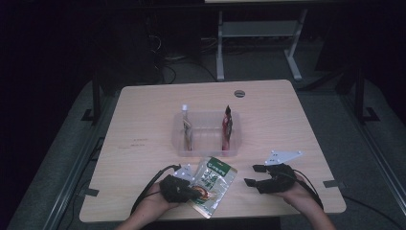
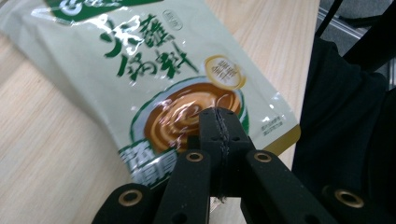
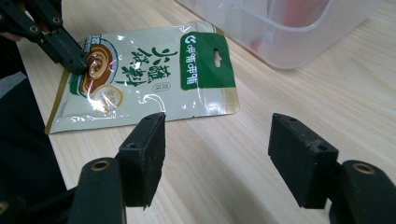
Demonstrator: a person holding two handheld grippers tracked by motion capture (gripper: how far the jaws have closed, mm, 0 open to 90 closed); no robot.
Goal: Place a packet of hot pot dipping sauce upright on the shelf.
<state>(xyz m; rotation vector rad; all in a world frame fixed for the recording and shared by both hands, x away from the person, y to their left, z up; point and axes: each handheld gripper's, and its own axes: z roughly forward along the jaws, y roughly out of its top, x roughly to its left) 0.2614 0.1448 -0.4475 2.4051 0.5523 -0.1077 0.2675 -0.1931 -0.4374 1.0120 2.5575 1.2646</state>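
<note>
The left gripper point(image 2: 219, 122) has its fingers closed flat on the pouch point(image 1: 213, 183), pinning its lower printed end to the desk point(image 1: 143, 120). The right gripper point(image 3: 217, 158) waits open, the pouch's green header just ahead of its fingers. Likely next: lift the pouch toward the bin point(image 1: 207, 148). Green Chinese lettering, not legible.

Left gripper point(image 1: 191, 190) is covering the sauce packet's point(image 1: 213, 184) lower corner; items inside the clear bin point(image 1: 207, 144) are appearing too small to identify.
</note>
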